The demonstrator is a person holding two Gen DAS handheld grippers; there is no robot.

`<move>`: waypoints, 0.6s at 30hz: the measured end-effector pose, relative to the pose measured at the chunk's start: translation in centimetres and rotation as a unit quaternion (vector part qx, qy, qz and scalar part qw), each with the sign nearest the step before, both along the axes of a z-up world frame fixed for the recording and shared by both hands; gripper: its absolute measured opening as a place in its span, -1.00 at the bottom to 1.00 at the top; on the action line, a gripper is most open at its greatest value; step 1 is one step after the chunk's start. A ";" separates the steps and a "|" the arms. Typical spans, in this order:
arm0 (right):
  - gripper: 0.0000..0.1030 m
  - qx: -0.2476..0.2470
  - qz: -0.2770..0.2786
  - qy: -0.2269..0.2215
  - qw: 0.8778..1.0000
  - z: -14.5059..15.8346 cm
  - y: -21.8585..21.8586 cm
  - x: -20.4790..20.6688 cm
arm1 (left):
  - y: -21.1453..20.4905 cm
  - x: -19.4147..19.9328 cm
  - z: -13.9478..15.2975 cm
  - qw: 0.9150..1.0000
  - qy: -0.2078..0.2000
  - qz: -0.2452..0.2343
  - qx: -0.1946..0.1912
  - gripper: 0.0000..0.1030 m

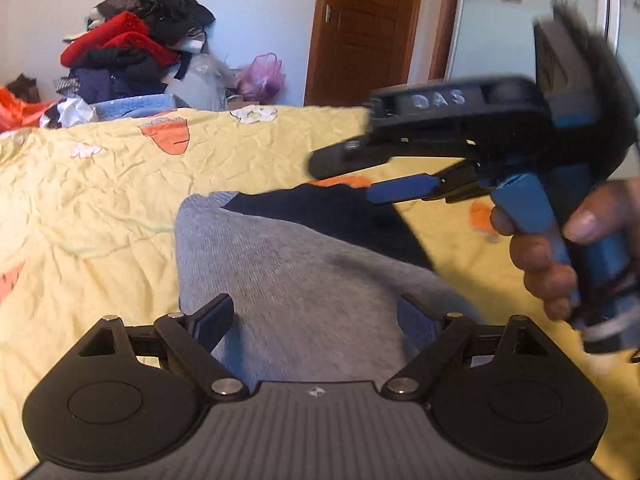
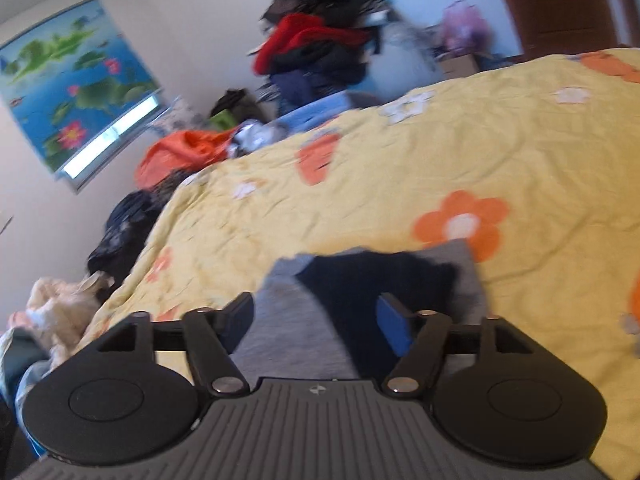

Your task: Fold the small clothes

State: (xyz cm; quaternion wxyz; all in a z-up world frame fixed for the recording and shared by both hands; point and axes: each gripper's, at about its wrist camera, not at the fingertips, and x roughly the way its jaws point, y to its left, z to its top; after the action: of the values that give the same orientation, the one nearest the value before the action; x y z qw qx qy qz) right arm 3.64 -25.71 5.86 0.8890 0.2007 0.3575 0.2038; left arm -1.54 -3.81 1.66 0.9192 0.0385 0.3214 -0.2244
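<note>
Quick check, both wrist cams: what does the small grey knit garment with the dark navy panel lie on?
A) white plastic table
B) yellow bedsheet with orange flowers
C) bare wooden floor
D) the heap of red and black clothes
B: the small grey knit garment with the dark navy panel lies flat on the yellow bedsheet with orange flowers, apart from the heap of clothes behind the bed.

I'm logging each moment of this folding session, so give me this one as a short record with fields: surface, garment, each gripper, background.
surface: yellow flowered bedsheet
garment: grey and black small garment, lying on the sheet
left gripper: open, jaws either side of the grey cloth, not pinching it
right gripper: open, nothing clamped, above the garment's black part; held in a hand
background: clothes pile beyond the bed, wooden door, lotus-print blind
</note>
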 end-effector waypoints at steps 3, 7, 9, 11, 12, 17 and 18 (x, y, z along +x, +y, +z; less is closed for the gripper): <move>0.30 -0.024 -0.029 0.062 0.997 -3.3 -0.2 2.6 | -0.4 1.3 -1.6 1.000 0.012 -0.002 0.005 0.73; 0.18 -0.015 -0.047 0.065 0.997 -3.9 -1.0 3.1 | -0.6 0.6 -2.2 1.000 -0.004 -0.003 0.005 0.73; 0.13 -0.047 -0.047 0.063 0.996 -3.0 -0.1 2.6 | -0.7 0.6 -1.8 1.000 -0.002 -0.001 0.010 0.73; 0.21 -0.059 -0.045 0.041 0.996 -1.4 0.4 1.1 | -0.2 -0.1 -0.7 1.000 -0.004 0.003 0.000 0.73; 0.28 -0.047 -0.038 0.025 0.998 -0.7 0.5 0.1 | 0.3 -0.8 -0.1 1.000 -0.013 -0.001 -0.014 0.73; 0.35 -0.009 -0.012 0.058 0.998 -3.9 0.1 -0.9 | -0.1 -0.2 -2.0 1.000 0.011 -0.020 -0.005 0.74; 0.27 -0.006 -0.016 0.039 0.999 -4.2 -0.3 -1.1 | -0.5 -0.4 -2.4 1.000 -0.003 -0.027 0.005 0.74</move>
State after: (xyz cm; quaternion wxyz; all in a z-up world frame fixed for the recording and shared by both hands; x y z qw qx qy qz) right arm 2.56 -26.01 1.62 0.8788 0.2093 0.3895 0.1794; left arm -1.92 -4.27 -0.71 0.9138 0.0523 0.3181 -0.2470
